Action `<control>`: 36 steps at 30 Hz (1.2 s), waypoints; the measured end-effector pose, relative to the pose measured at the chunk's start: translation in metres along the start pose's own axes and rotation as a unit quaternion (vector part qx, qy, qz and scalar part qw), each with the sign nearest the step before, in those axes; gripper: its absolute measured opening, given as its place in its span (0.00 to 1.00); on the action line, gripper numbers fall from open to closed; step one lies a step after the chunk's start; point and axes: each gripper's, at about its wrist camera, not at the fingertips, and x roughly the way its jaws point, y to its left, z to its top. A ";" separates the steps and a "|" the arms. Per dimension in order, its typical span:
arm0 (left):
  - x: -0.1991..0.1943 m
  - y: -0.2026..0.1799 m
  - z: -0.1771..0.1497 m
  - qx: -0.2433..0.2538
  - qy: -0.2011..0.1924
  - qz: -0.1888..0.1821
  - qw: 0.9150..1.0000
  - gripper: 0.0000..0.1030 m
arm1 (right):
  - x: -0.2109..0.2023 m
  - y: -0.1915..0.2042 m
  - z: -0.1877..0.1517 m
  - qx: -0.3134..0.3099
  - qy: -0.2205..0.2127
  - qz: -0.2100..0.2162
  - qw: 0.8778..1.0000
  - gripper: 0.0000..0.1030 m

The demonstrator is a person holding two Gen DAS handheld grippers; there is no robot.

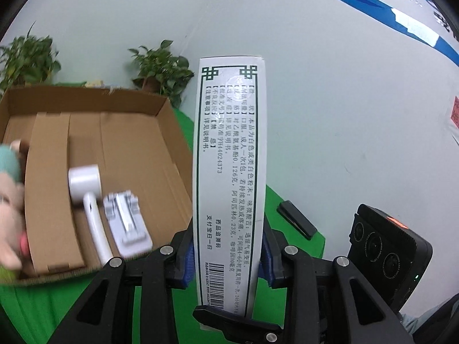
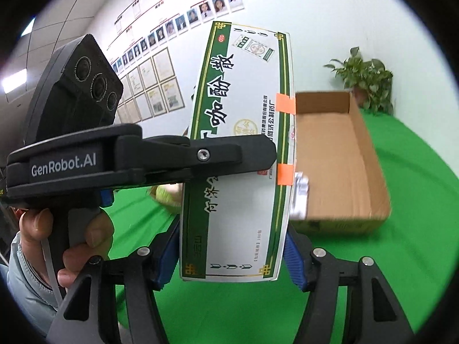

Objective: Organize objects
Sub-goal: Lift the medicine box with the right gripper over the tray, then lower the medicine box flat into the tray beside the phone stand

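Observation:
A white and green medicine box (image 1: 229,177) stands upright in the air, held by both grippers at once. My left gripper (image 1: 228,261) is shut on its narrow sides, seen edge-on with printed text. In the right wrist view the box's broad face (image 2: 238,154) shows, and my right gripper (image 2: 229,261) is shut on its lower end, while the left gripper (image 2: 252,154) crosses in from the left and clamps its middle. An open cardboard box (image 1: 114,149) lies to the left on the green cloth; it also shows in the right wrist view (image 2: 338,154).
Inside the cardboard box lie a white handheld device (image 1: 89,197), a grey-white stand (image 1: 126,223) and a plush toy (image 1: 11,200). A black flat object (image 1: 297,219) lies on the green cloth (image 2: 401,229). Potted plants (image 1: 160,68) stand by the wall.

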 end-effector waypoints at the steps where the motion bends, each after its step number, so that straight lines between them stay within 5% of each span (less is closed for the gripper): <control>1: -0.003 -0.006 0.010 0.007 -0.002 -0.001 1.000 0.32 | 0.003 -0.004 0.007 0.002 -0.002 -0.001 1.000 0.60; 16: 0.064 0.027 0.124 -0.017 0.012 -0.038 0.999 0.31 | 0.035 -0.059 0.083 0.013 -0.009 -0.027 1.000 0.60; 26: 0.155 0.081 0.085 -0.097 0.089 -0.040 0.990 0.31 | 0.087 -0.126 0.075 0.071 0.082 -0.022 0.994 0.60; 36: 0.208 0.131 0.039 -0.197 0.141 -0.050 0.969 0.31 | 0.118 -0.153 0.041 0.106 0.159 -0.017 0.981 0.60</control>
